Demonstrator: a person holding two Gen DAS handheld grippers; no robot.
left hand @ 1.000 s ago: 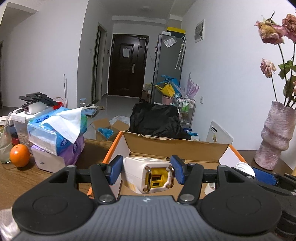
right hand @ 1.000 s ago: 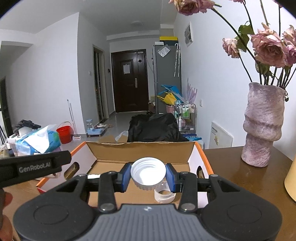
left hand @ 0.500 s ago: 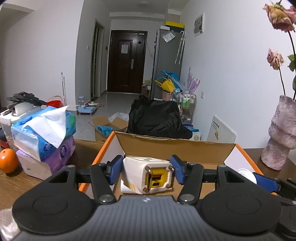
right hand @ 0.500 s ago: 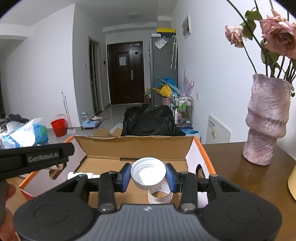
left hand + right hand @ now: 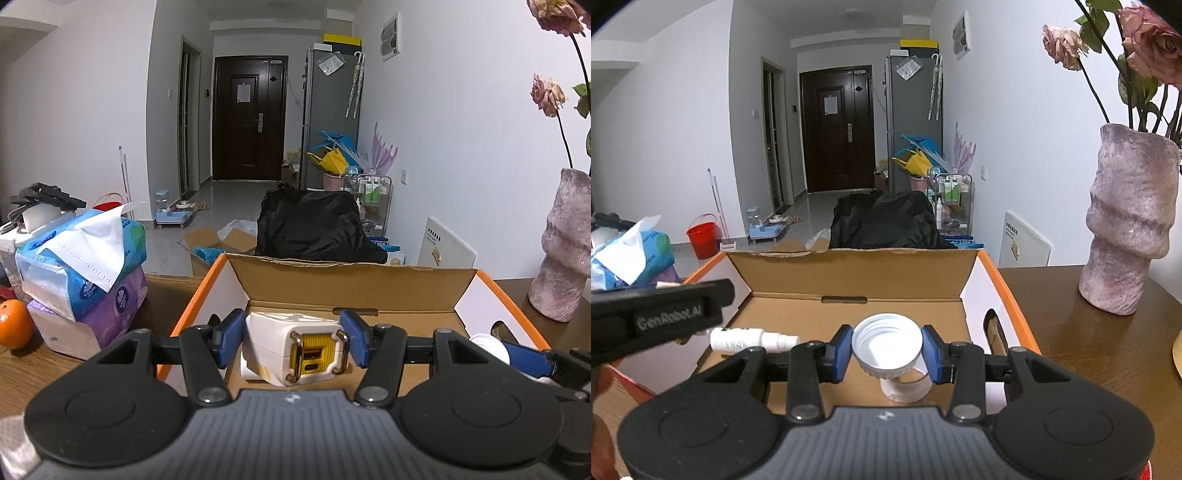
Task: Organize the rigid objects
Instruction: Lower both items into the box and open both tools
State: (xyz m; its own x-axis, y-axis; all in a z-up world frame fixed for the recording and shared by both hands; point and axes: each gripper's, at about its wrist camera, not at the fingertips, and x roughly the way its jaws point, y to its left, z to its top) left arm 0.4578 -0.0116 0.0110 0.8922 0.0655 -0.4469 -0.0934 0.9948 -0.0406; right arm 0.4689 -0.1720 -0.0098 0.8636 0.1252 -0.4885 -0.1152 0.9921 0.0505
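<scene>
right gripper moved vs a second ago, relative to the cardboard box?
Yes. The right gripper, jaws shut on the white cap, has advanced over the cardboard box: its far wall sits nearer and the box floor shows more.

The only legible lettering is "GenRobot.AI", printed in pale characters on the black body of the left gripper (image 5: pixel 661 317) where it enters the right wrist view from the left edge. Printing on the tissue packs (image 5: pixel 88 258), on the white bottle (image 5: pixel 738 339) lying in the cardboard box (image 5: pixel 857 273), on the paper fixed to the dark door (image 5: pixel 242 92), and on the white panel (image 5: pixel 443 247) against the wall is too small or blurred to read.
</scene>
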